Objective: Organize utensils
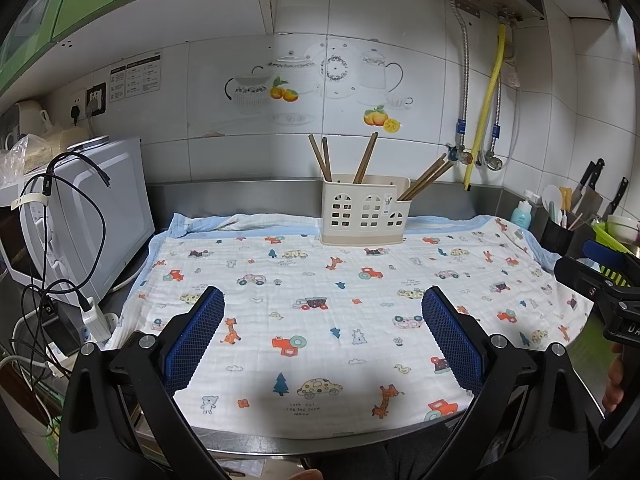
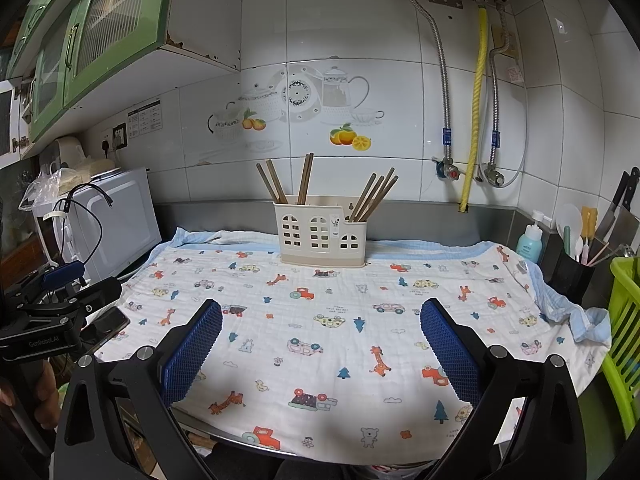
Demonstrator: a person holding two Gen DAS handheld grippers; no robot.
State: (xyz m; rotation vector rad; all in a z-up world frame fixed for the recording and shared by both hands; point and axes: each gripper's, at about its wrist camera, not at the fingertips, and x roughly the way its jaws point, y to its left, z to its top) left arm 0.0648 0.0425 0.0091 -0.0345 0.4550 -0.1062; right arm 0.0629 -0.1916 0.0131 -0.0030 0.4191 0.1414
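The holder [image 1: 362, 212] is standing at the far edge of the cloth [image 1: 320, 320] on the table, straight ahead of both grippers and well apart from them. Chopsticks [image 1: 426, 178] are sticking up out of it, fanning left and right, long axes steeply tilted. The left gripper [image 1: 322, 334] and right gripper [image 2: 320, 346] are hovering over the near cloth, jaws spread wide, gripping and touching nothing. Neither looks clearly nearer; the right-leaning bunch [image 2: 374, 196] probably suits the right one.
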